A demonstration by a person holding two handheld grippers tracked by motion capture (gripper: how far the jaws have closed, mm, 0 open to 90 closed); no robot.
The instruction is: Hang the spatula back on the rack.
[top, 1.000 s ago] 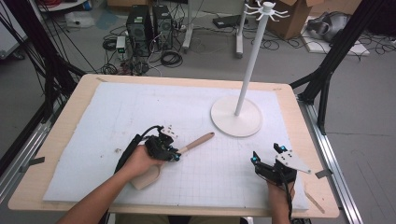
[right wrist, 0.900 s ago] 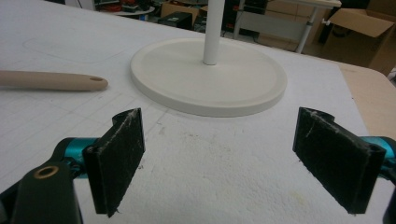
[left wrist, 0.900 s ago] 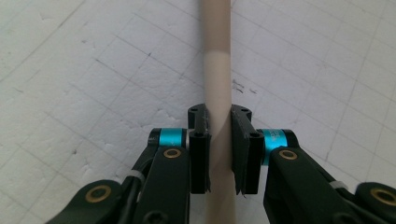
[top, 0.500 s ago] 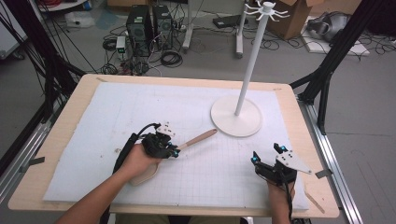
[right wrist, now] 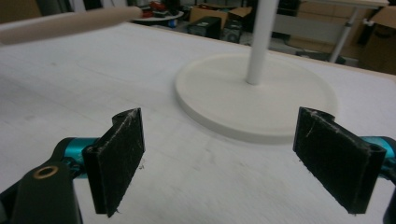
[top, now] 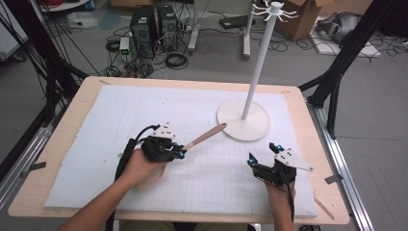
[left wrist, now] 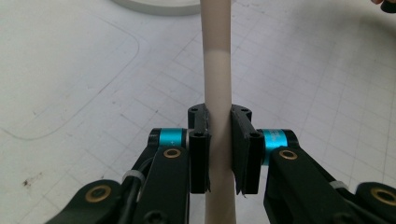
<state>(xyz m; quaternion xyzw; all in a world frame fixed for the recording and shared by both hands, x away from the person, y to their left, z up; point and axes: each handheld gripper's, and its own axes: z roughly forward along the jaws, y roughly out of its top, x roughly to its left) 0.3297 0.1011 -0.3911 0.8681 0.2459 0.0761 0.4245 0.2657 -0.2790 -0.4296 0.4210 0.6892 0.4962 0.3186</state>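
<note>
The left gripper [top: 179,150] is closed tight on a wooden spatula [top: 204,137]; in the left gripper view the handle [left wrist: 217,93] is pinched between both jaws, w/ the pads pressed on each side. The spatula is held near the middle of the white mat [top: 96,125]; its handle tip is pointed at the round base [top: 243,126] of the white rack, just short of it, not touching; the wide end [top: 149,178] is seen under the left hand [top: 139,166], low over the mat.

The right gripper [top: 262,154] is held wide, w/ nothing between the jaws; it is kept at the right front of the mat, well apart from the spatula. In the right gripper view the rack base [right wrist: 257,95] and its thin pole [right wrist: 261,42] are seen straight ahead; the spatula handle [right wrist: 70,23] is seen at top left.

The pole [top: 260,62] is stood upright w/ hooks [top: 275,8] on top. Beyond the table [top: 77,96], computer boxes [top: 154,24] & cables [top: 175,60] are seen on the floor; a cardboard box [top: 308,14] is at the back right.
</note>
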